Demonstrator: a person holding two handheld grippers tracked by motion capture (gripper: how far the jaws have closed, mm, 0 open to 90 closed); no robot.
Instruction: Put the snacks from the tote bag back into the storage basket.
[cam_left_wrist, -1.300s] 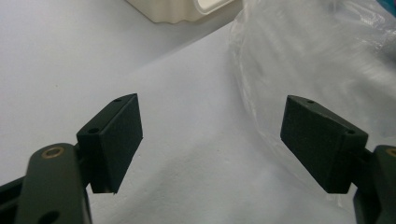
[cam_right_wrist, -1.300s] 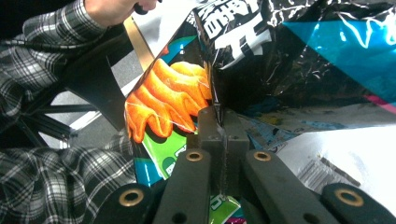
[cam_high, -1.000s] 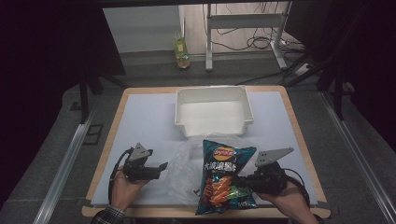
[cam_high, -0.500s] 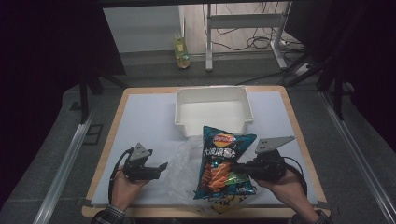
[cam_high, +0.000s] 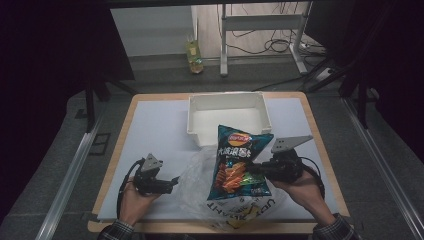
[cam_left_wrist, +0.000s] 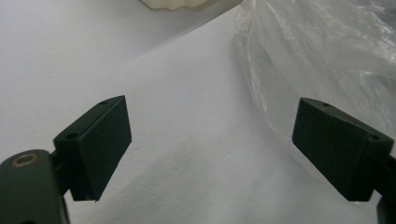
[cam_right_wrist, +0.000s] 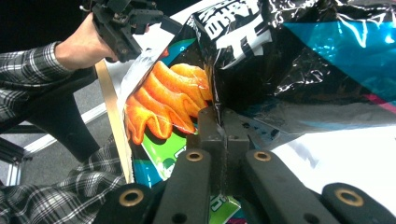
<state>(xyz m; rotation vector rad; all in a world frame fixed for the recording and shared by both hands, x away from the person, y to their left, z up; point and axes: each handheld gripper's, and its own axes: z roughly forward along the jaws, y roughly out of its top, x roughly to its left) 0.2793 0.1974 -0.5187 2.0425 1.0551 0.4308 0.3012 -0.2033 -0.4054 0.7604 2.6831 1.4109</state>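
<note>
**A:** High view first. The chip bag (cam_high: 238, 162) hangs upright over the near middle of the desk (cam_high: 160, 125), its lower end over the clear plastic bag (cam_high: 200, 180) that lies crumpled there. What holds it?

**B:** The right tool (cam_high: 260, 170). In the right gripper view its jaws are pressed fully together on a fold of the bag's side edge (cam_right_wrist: 223, 123), so the film is pinched and the pack dangles from that one point. I judge the side grip is chosen to keep the pack vertical and clear of the plastic.

**A:** And the left tool (cam_high: 172, 181)?

**B:** It rests low on the desk at the plastic bag's left edge. In the left gripper view the pads (cam_left_wrist: 100, 144) stand wide apart with bare desk between them; the jaws have just been opening further. Nothing is held. The plastic lies just beside the right-hand pad, apart from it as far as I can tell.

**A:** Purpose of that stance?

**B:** Likely it has let go of the plastic or is about to take it; I cannot tell which.

**A:** Surroundings?

**B:** A white bin (cam_high: 227, 117) stands just behind the chip bag, open side up, and looks empty. It is probably where the pack goes.
</note>
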